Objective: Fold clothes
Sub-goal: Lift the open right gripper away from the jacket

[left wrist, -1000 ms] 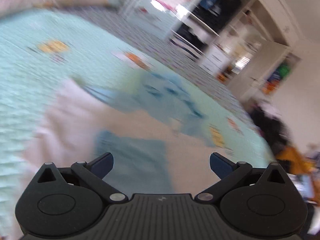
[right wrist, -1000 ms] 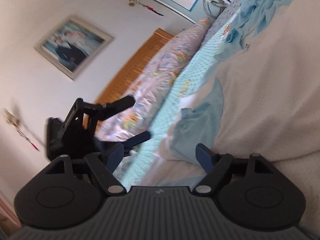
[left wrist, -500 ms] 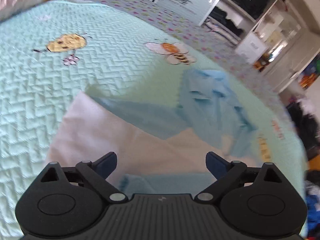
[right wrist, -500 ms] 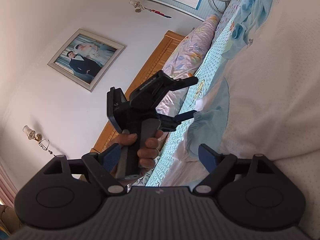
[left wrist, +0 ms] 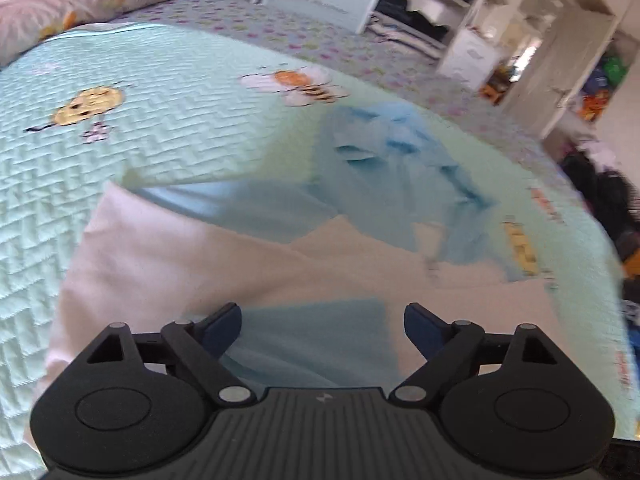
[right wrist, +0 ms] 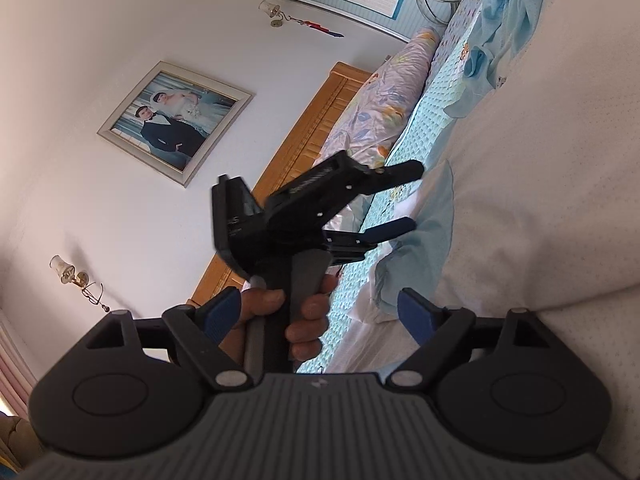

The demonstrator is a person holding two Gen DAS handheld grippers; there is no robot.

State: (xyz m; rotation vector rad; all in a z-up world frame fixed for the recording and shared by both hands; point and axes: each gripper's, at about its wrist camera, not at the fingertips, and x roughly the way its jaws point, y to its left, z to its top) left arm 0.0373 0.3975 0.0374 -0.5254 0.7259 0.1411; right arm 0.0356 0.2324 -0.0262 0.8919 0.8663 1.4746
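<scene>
A white garment [left wrist: 224,264] with pale blue trim [left wrist: 312,344] lies flat on the mint quilt [left wrist: 152,92]. My left gripper [left wrist: 322,324] hovers open just above the blue panel, nothing pinched. Beyond it sits a crumpled blue garment [left wrist: 400,168]. In the right wrist view the white garment [right wrist: 540,184] fills the right side and its blue trim [right wrist: 434,240] curls at the edge. A hand [right wrist: 304,320] holds the left gripper [right wrist: 394,196], jaws apart, right beside that trim. My right gripper [right wrist: 320,312] is open and holds nothing. The blue garment [right wrist: 512,8] lies far off.
A flowered pillow [right wrist: 384,112] and a wooden headboard [right wrist: 304,128] line the bed's far side under a framed picture [right wrist: 174,122]. Open shelves [left wrist: 520,40] and dark piles of clothes [left wrist: 608,200] stand past the bed's other edge.
The left gripper has come in over the bed toward the white garment's blue-trimmed edge, tilting down. The hand holding it has entered the right wrist view. The right gripper has stayed in place.
</scene>
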